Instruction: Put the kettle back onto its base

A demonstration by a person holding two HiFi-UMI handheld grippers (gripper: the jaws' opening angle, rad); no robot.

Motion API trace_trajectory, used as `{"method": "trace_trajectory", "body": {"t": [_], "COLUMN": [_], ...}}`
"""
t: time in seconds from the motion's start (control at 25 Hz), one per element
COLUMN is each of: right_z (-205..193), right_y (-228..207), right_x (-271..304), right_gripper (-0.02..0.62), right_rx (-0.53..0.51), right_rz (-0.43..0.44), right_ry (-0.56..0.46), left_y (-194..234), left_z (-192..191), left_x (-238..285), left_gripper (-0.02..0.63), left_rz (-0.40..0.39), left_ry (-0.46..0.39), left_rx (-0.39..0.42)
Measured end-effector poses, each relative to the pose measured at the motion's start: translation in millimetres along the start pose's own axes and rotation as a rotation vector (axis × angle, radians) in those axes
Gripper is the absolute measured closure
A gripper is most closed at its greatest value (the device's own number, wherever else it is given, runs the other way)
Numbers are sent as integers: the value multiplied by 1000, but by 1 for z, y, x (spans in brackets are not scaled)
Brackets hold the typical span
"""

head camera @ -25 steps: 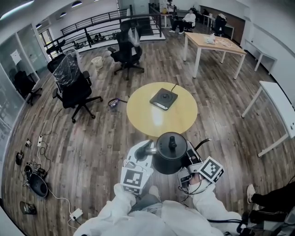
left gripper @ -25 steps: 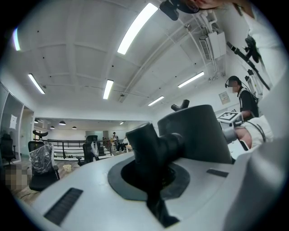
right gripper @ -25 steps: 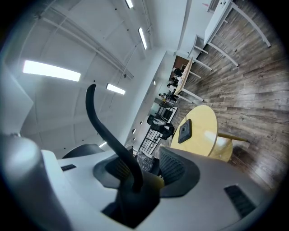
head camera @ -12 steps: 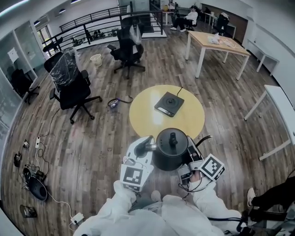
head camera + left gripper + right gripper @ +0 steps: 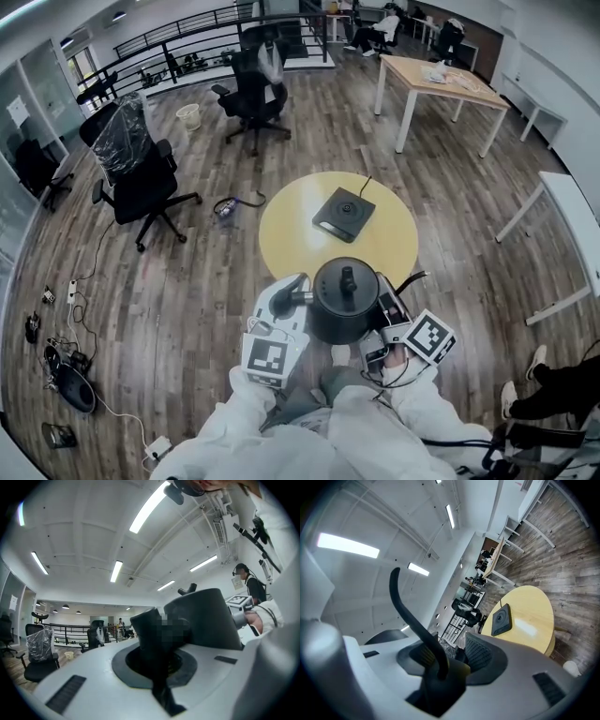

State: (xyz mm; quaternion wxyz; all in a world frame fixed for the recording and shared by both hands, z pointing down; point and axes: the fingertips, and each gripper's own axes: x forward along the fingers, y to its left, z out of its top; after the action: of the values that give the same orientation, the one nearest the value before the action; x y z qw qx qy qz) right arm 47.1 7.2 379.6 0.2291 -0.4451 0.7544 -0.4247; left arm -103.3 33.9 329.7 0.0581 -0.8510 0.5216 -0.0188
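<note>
Black and lidded, the kettle (image 5: 345, 300) is held level between the two tools, over the near edge of the round yellow desk (image 5: 291, 234). The base (image 5: 343, 214) lies ahead of them, well apart. The left tool (image 5: 294, 302) is clamped on the handle and the right tool (image 5: 386, 305) is closed on the thin spout, probably so that the weight is shared and tilting is prevented.

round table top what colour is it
The table top is pale yellow, best seen in the head view.
</note>
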Motion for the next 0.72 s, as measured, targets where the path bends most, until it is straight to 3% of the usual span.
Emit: {"method": "trace_trajectory", "body": {"t": [0.72], "right_z": [107], "right_y": [-70], "right_x": [144], "right_gripper": [407], "right_rx": [24], "right_rz": [-15], "right_ry": [3], "left_y": [48], "left_z": [-13], "left_x": [185], "left_gripper": [607], "left_rz": [-5], "left_ry": [26], "left_rx": [17]}}
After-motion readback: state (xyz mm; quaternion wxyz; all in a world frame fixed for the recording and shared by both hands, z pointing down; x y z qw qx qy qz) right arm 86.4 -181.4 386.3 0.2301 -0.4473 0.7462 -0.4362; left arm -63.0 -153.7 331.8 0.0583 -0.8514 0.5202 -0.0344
